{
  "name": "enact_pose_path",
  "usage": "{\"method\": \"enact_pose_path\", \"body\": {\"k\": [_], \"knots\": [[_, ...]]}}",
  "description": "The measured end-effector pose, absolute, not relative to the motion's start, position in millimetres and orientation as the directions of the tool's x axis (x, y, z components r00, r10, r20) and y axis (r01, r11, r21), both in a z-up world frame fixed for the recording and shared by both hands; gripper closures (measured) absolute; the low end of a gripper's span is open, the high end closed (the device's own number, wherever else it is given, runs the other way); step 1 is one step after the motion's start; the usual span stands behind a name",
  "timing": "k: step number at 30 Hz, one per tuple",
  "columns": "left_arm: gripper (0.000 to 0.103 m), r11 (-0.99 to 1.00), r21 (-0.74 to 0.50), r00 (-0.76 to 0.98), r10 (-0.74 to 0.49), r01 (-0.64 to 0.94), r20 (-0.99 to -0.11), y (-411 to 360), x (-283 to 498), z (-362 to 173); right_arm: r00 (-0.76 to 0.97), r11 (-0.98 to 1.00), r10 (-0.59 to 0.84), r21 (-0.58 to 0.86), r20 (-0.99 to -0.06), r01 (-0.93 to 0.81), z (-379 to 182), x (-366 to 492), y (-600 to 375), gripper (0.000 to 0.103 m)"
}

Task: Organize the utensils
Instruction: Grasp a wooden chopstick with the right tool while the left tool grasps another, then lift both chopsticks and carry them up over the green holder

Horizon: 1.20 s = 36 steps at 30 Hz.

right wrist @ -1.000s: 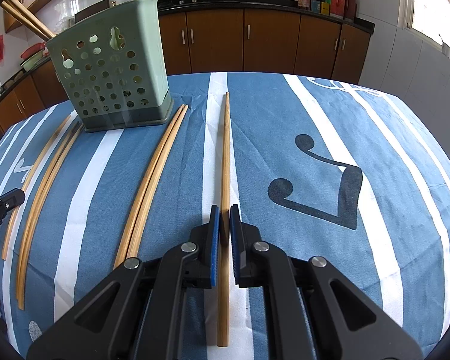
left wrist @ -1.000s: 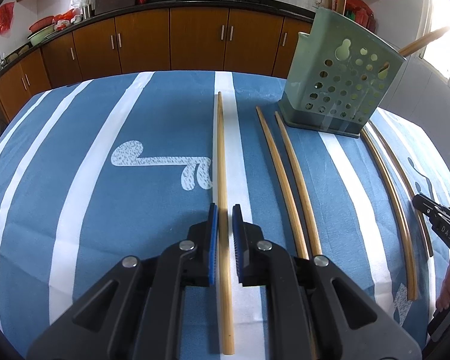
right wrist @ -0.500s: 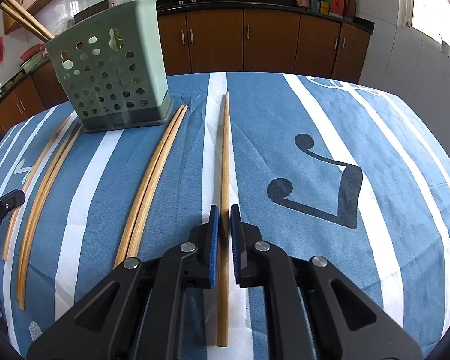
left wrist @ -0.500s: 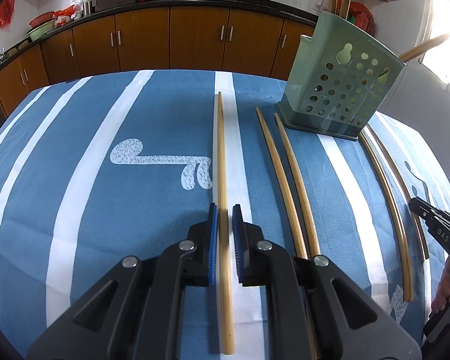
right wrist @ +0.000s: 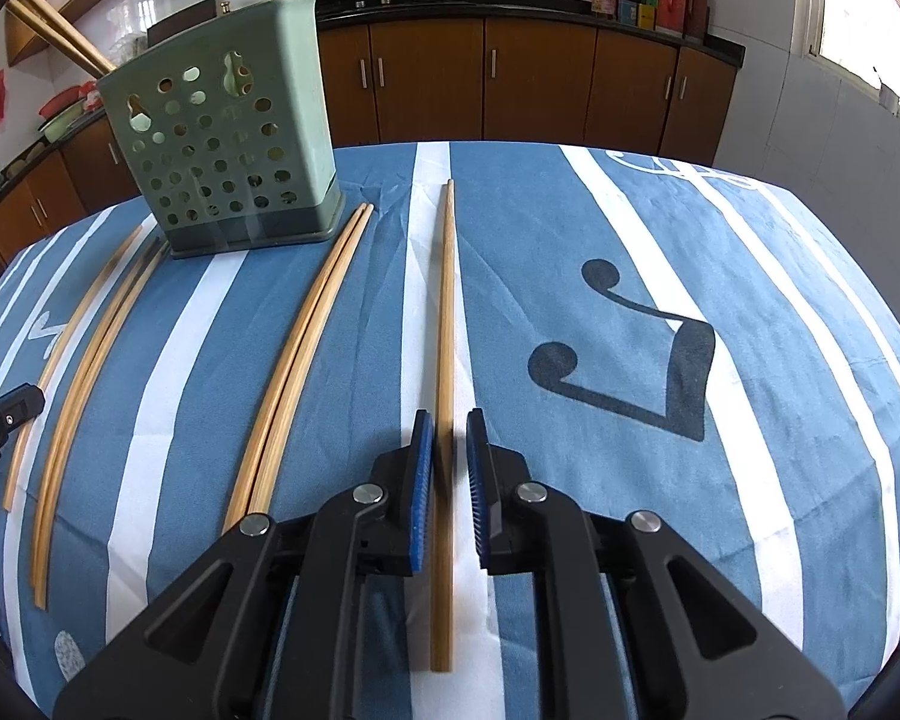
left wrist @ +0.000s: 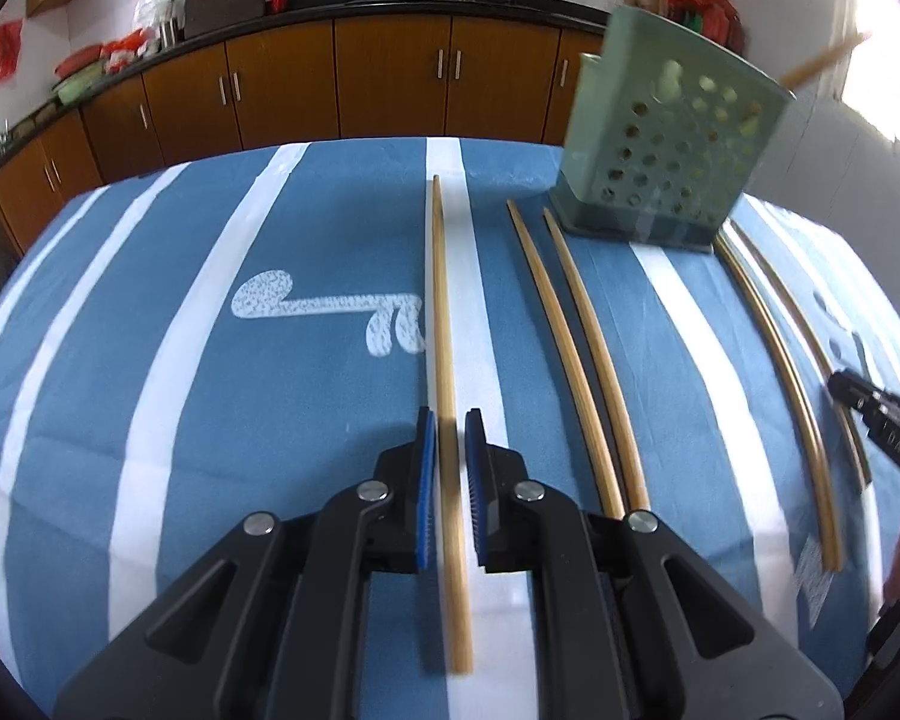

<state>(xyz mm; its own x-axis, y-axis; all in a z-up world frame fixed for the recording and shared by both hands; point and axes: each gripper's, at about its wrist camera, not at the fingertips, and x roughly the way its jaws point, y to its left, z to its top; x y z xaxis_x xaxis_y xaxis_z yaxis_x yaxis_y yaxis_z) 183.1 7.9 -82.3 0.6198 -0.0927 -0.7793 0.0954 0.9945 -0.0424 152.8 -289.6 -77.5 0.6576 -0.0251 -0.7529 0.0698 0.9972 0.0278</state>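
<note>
Pick-up step: left tongs point(left wrist: 447, 450) narrowly straddle one long bamboo chopstick point(left wrist: 441, 312), ungripped. The right tongs point(right wrist: 447, 450), just eased wider, straddle another bamboo chopstick point(right wrist: 447, 300) on the blue-striped counter point(right wrist: 630, 210). Next: pinch, then lift toward the perforated green plastic holder point(right wrist: 222, 150) at eleven o'clock.

Bright window glare, fisheye-bent edges, left view motion-blurred

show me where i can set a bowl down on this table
Free: the cloth left of the leftmost chopstick, around the white print, and right of the rightmost chopstick, around the dark note print. Crowded: beside the green utensil holder, chopstick pairs on both sides.
</note>
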Motion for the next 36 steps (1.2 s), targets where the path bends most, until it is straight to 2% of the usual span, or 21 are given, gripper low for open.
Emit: {"method": "enact_pose_path", "body": {"k": [3,5,13,29,36], "knots": [[0.09,0.995,-0.038,0.619,-0.087,0.092,-0.78,8,174,-82,0.657,0.997,-0.012,0.043,-0.754,0.068,-77,147,-292,0.091],[0.093,0.995,-0.029,0.62,-0.081,0.094,-0.781,8,171,-82,0.657,0.997,-0.013,0.036,-0.754,0.061,-77,144,-292,0.096],[0.095,0.996,-0.028,0.627,-0.078,0.089,-0.775,14,161,-69,0.702,0.996,0.0,0.062,-0.712,0.062,-56,130,-300,0.096],[0.095,0.987,-0.124,0.836,-0.15,0.099,-0.528,30,137,48,0.875,0.99,0.026,0.135,-0.483,0.045,35,111,-313,0.096],[0.095,0.985,-0.114,0.858,-0.166,0.126,-0.485,25,138,74,0.896,0.989,0.042,0.145,-0.442,0.024,56,110,-313,0.096]]}}
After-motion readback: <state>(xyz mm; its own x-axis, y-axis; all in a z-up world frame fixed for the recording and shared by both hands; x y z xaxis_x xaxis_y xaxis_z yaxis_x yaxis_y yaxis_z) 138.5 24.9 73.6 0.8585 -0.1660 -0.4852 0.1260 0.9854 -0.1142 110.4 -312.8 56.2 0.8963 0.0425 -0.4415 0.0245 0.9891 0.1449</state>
